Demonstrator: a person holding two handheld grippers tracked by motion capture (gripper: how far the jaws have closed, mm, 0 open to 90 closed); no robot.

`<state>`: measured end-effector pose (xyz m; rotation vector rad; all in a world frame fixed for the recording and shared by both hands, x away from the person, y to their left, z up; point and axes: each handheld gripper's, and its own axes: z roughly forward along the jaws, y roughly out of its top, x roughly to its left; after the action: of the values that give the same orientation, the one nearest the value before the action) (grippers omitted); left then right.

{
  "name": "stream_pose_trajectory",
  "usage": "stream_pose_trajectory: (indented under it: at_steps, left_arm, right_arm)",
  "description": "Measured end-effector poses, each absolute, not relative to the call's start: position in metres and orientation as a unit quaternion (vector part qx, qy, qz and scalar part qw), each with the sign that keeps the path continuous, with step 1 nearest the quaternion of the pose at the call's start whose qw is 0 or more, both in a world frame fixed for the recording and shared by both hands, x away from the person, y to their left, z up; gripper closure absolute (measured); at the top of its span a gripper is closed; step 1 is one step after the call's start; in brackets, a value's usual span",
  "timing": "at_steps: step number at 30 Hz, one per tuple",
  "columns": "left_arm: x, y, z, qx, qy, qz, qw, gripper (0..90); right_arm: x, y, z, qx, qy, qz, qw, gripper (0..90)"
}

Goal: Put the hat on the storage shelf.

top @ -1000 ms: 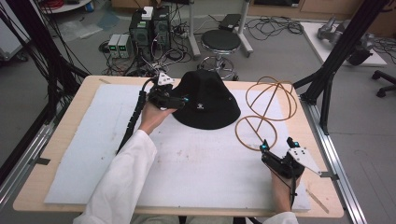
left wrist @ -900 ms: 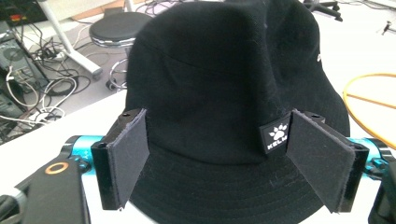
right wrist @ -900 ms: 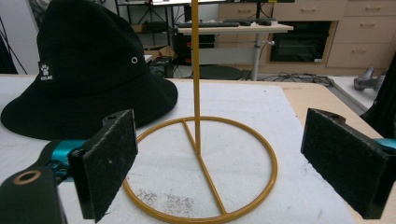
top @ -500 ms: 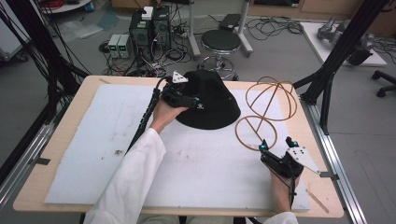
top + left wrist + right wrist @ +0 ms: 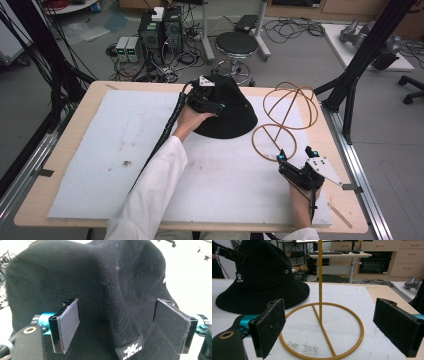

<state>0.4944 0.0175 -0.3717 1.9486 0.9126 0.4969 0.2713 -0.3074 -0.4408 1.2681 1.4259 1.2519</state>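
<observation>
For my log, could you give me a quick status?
Left gripper open at hat. Right gripper open, facing stand. Nothing between.

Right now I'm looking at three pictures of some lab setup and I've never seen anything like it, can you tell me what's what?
No robot here: a person in white sleeves holds a hand-held gripper in each hand, each with two padded fingers and its own camera. The high view looks down on a wooden table covered by a white mat. On it lie a black bucket hat and a gold wire hat stand with a ring base. The left gripper is pressed up against the hat's crown, its fingers open on either side of the fabric, not yet pinching. The right gripper, also open, rests near the table's front edge, pointing at the stand. The other two pictures come from the grippers' cameras.
</observation>
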Motion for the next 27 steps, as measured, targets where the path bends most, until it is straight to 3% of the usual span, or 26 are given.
stream_pose_trajectory:
  at_steps: [7,8,9,13,16,27]
  left_arm:
    - [0.499,0.006,-0.382,0.775,0.411,0.217,0.429,37.1]
    - [0.499,0.005,-0.384,0.774,0.416,0.218,0.426,42.0]
    - [0.499,0.004,-0.386,0.772,0.415,0.219,0.429,58.2]
    - [0.499,0.004,-0.387,0.771,0.42,0.223,0.424,82.4]
    - [0.503,0.01,-0.388,0.763,0.43,0.193,0.443,85.0]
    - [0.5,0.018,-0.394,0.761,0.398,0.194,0.473,85.6]
  right_arm:
    - [0.272,-0.308,-0.442,0.508,0.567,0.508,0.403,10.1]
    - [0.272,-0.308,-0.442,0.507,0.568,0.507,0.403,10.2]
    - [0.272,-0.308,-0.442,0.508,0.569,0.51,0.398,10.1]
    - [0.273,-0.308,-0.442,0.507,0.57,0.509,0.399,10.1]
    - [0.273,-0.308,-0.442,0.506,0.57,0.509,0.399,10.2]
    - [0.273,-0.308,-0.442,0.508,0.569,0.507,0.402,10.1]
